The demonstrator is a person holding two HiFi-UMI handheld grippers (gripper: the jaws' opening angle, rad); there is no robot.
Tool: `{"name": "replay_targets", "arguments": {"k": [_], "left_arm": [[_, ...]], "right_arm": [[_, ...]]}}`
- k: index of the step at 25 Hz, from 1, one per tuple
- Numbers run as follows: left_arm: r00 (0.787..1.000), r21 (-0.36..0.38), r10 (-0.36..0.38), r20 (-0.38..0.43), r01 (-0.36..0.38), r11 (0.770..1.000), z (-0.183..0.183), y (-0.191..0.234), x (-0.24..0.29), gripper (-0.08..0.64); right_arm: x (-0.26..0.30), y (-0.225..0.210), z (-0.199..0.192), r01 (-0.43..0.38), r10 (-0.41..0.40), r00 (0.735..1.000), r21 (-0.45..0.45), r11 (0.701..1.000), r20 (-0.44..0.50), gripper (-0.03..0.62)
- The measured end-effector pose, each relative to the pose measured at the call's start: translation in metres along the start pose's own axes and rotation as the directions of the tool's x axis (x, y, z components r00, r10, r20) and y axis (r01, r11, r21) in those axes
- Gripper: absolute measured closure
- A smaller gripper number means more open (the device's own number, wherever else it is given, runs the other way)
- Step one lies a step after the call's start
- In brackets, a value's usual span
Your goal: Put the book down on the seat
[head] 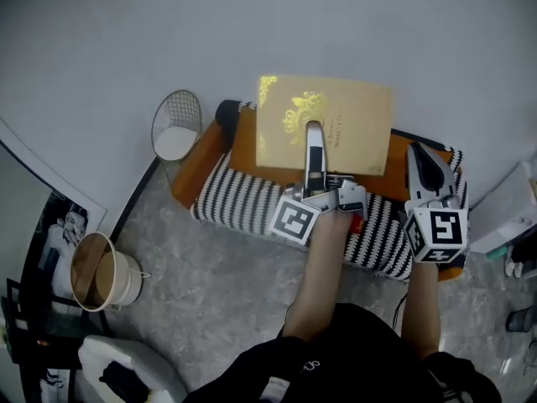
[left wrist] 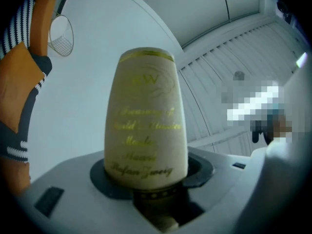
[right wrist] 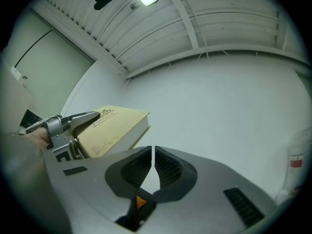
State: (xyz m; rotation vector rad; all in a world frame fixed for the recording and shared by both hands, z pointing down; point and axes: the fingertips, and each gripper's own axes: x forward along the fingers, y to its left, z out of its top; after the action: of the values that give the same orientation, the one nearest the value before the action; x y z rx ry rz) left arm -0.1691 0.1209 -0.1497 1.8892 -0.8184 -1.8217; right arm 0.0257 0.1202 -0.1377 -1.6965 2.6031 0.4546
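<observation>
Cream hardcover book with gold lettering [head: 323, 128] sits clamped in the left gripper [head: 314, 145] jaws, above the black-and-white striped seat [head: 235, 200]. It seems mid-carry and likely needs lowering flat next. At three o'clock, the right gripper [head: 419, 162] jaws are closed, empty. Grey marble floor [head: 210, 284], white wall [head: 252, 23].

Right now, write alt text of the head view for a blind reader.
Seen from above, the left tongs grip a cream book with gold print over a striped, orange seat. The right tongs are shut and empty beside it; a wire basket and a bucket stand at left.
</observation>
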Motion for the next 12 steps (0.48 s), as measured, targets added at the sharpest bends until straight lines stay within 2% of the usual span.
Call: {"name": "replay_targets", "arguments": {"k": [5, 9, 12], "left_arm": [[1.000, -0.001, 0.005, -0.009, -0.005, 1.000, -0.001, 0.012, 0.001, 0.338], [0.999, -0.049, 0.029, -0.035, -0.031, 0.998, -0.010, 0.035, 0.004, 0.338], [0.998, -0.070, 0.038, -0.044, -0.041, 0.997, -0.023, 0.050, 0.010, 0.337]], "right_arm": [[0.009, 0.007, -0.015, -0.019, 0.018, 0.999, -0.013, 1.000, -0.029, 0.565], [0.019, -0.002, -0.021, 0.011, -0.011, 1.000, 0.000, 1.000, -0.016, 0.565], [0.028, -0.011, -0.032, 0.003, -0.003, 1.000, 0.025, 1.000, -0.013, 0.565]]}}
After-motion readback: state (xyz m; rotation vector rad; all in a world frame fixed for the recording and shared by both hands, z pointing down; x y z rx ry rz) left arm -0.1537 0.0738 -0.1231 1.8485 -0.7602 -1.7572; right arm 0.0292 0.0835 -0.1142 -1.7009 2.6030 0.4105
